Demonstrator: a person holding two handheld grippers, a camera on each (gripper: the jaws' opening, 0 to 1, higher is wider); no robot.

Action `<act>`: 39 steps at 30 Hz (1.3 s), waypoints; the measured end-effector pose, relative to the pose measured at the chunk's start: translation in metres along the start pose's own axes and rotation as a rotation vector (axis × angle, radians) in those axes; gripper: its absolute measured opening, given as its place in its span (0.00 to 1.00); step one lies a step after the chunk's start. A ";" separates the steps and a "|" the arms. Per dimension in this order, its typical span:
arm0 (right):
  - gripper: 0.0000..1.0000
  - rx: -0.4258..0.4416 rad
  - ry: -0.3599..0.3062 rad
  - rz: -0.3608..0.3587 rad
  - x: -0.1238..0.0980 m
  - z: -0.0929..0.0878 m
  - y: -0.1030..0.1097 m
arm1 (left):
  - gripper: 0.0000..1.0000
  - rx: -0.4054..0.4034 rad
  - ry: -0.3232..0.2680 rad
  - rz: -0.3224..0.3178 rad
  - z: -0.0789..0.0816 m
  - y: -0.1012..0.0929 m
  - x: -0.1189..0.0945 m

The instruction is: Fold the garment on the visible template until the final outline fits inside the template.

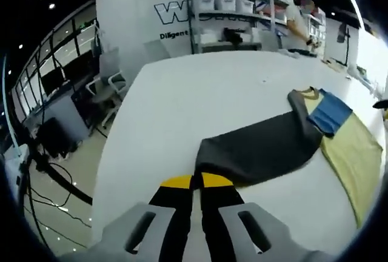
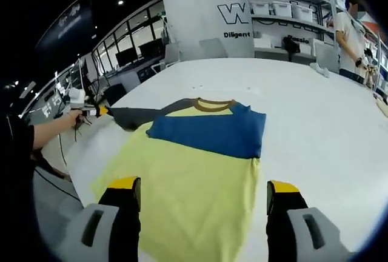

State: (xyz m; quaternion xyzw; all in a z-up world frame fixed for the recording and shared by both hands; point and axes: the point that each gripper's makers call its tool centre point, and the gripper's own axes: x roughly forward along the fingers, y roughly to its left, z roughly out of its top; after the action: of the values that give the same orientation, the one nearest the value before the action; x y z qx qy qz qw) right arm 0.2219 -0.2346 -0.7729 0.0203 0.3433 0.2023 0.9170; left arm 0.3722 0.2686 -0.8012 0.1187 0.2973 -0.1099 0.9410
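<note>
While the left tool (image 1: 196,183) pinches the grey sleeve's (image 1: 260,147) end with jaws shut, that sleeve stretches away from it, long axis toward the shirt (image 2: 194,177) body on the white desk (image 1: 200,98). The right tool (image 2: 203,192) hovers wide open, holding nothing, over the yellow hem, so it is nearer the body. Beyond stand shelves (image 1: 233,7), chairs and a person.

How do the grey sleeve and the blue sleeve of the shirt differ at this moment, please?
The grey sleeve is stretched out sideways over the white table, while the blue sleeve lies folded across the yellow body. The left gripper, jaws closed, pinches the grey sleeve's end; the open right gripper touches neither sleeve. Both belong to one shirt.
</note>
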 end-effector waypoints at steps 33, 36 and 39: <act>0.84 -0.022 0.013 0.044 0.003 -0.005 0.018 | 0.07 0.233 0.026 -0.277 -0.014 -0.139 0.030; 0.85 -0.023 0.011 0.048 0.003 -0.004 0.019 | 0.13 0.192 0.015 -0.246 -0.010 -0.133 0.026; 0.85 -0.028 0.008 0.052 0.002 -0.002 0.021 | 0.19 0.132 0.016 -0.196 -0.004 -0.119 0.021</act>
State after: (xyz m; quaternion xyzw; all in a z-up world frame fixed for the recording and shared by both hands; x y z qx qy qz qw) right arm 0.2141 -0.2144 -0.7722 0.0158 0.3433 0.2311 0.9102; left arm 0.3542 0.1546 -0.8359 0.1516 0.3071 -0.2199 0.9134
